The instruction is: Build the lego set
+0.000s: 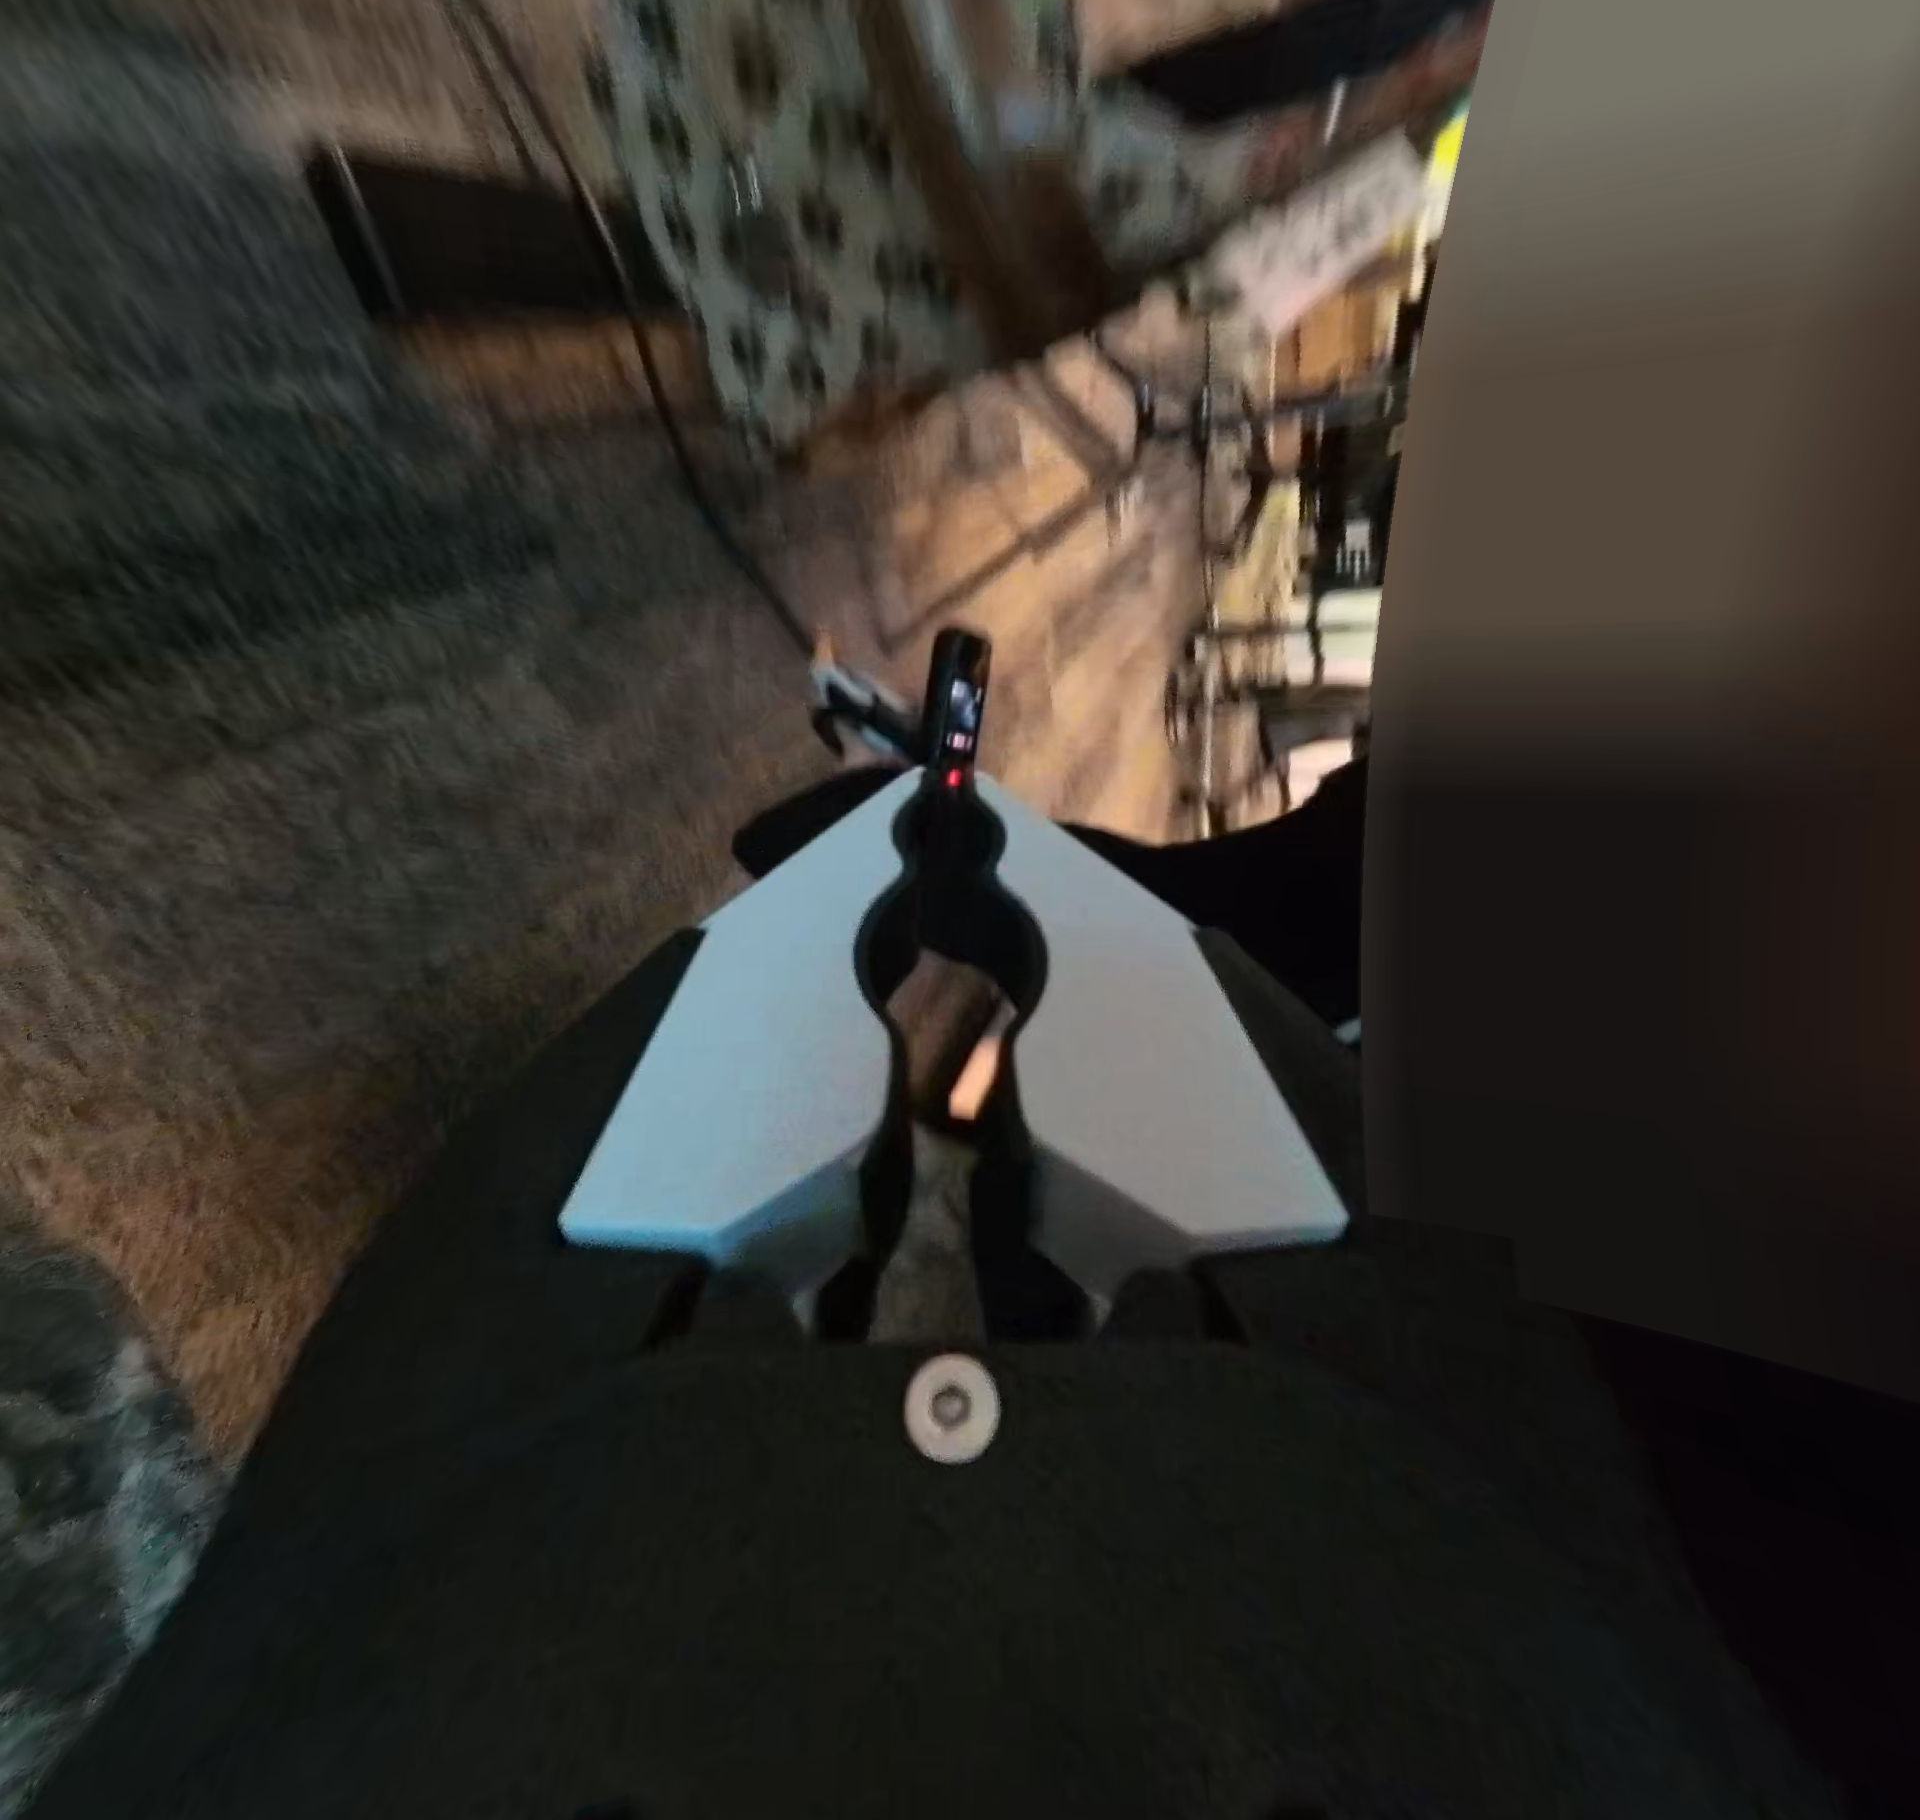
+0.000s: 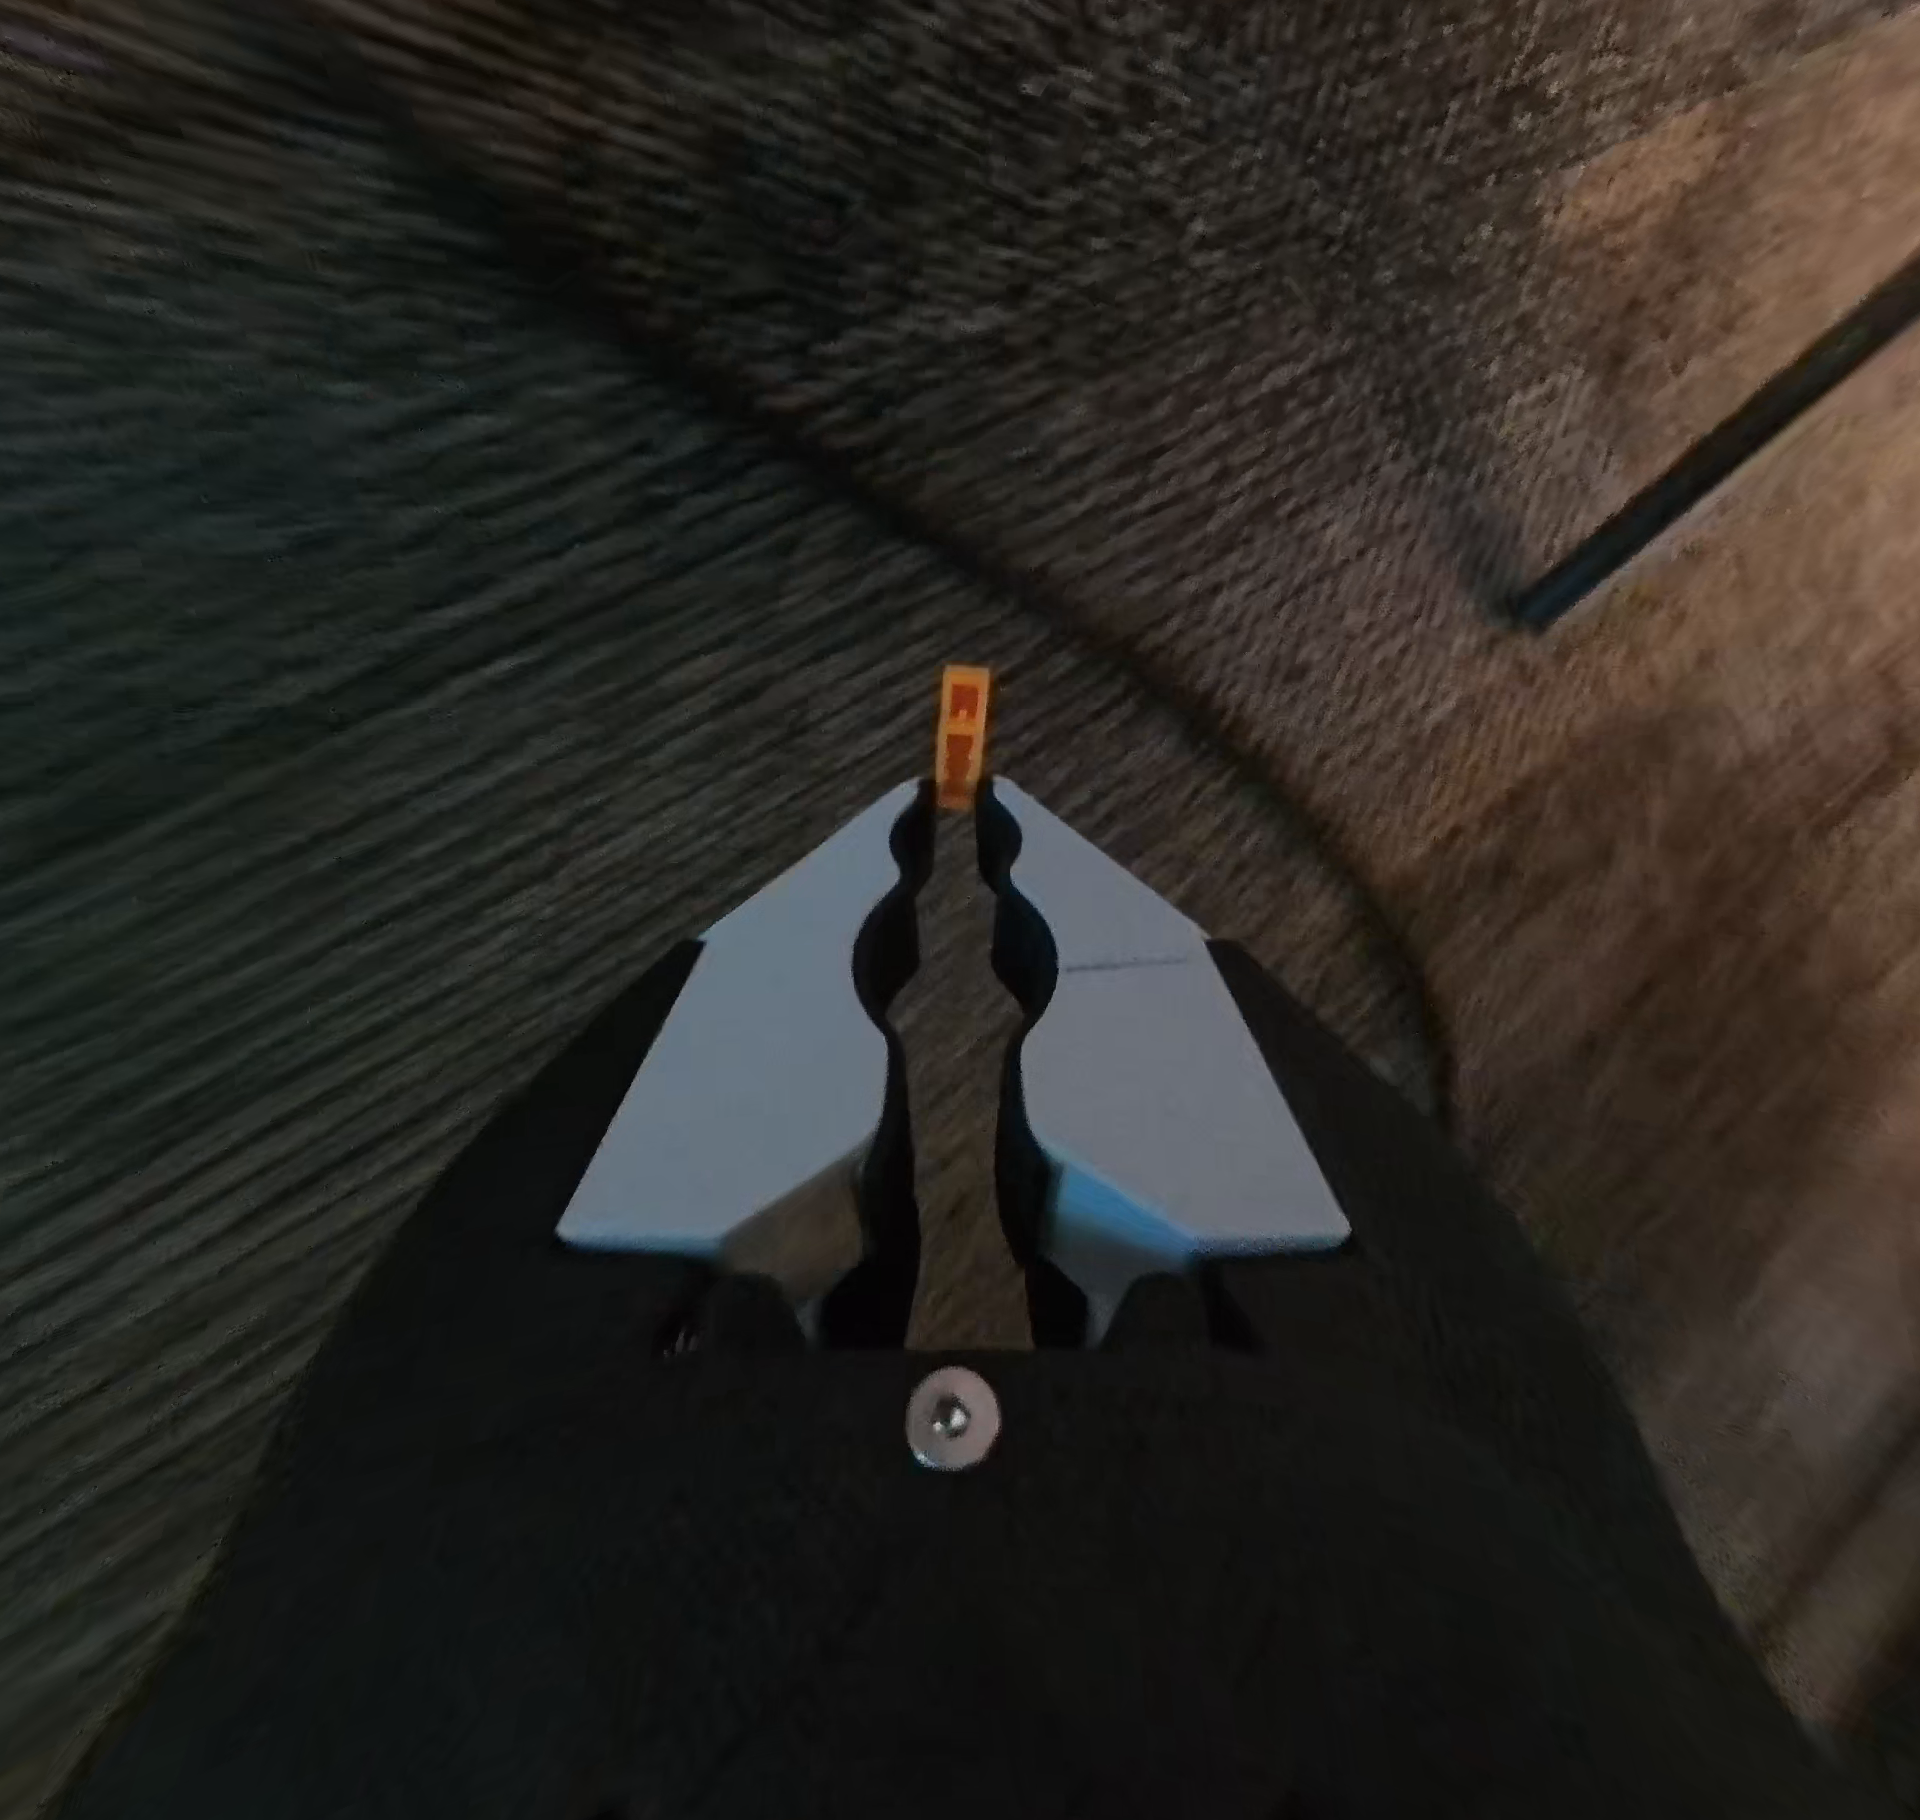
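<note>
Fingers pinch an orange piece pointing forward; left fingers pinch a black piece likewise.

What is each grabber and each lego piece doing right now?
left gripper: shut on the black piece.
black piece: pinched at the fingertips, sticking out past them, in the air.
right gripper: shut on the orange piece.
orange piece: pinched at the fingertips, sticking out, above the carpet.

Left gripper: fingers closed at the tips on a black piece. Right gripper: fingers nearly closed, tips clamping an orange piece.
</note>
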`<action>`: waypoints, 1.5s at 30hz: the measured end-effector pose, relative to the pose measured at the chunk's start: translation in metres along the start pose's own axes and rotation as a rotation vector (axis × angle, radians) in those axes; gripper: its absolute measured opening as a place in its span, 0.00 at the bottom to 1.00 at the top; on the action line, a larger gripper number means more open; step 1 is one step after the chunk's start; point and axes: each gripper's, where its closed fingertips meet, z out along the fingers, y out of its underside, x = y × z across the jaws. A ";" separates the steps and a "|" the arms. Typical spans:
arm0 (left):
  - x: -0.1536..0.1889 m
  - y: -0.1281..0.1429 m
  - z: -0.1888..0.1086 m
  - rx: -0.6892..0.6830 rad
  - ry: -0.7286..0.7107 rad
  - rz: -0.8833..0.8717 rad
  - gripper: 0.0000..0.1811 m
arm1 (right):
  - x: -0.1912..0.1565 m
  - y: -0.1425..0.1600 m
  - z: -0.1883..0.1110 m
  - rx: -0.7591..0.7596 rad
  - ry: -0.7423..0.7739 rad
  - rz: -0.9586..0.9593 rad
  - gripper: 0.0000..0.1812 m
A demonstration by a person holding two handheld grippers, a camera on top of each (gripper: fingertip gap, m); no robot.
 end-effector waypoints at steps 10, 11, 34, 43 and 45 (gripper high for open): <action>-0.002 0.057 0.018 -0.287 -0.037 0.130 0.05 | -0.114 -0.014 -0.211 0.032 -0.190 0.388 0.03; -0.006 0.062 0.020 -0.321 -0.063 0.160 0.04 | -0.126 -0.018 -0.234 0.034 -0.205 0.413 0.03; 0.086 -0.024 -0.037 0.069 -0.139 0.835 0.02 | -0.186 -0.178 -0.694 0.712 -0.671 -0.378 0.04; 0.273 0.010 -0.147 0.238 0.264 1.017 0.05 | -0.054 -0.141 -0.888 0.899 -0.194 -0.153 0.03; 0.305 0.023 -0.175 0.260 0.315 1.085 0.06 | -0.034 -0.123 -0.919 0.899 -0.126 -0.099 0.03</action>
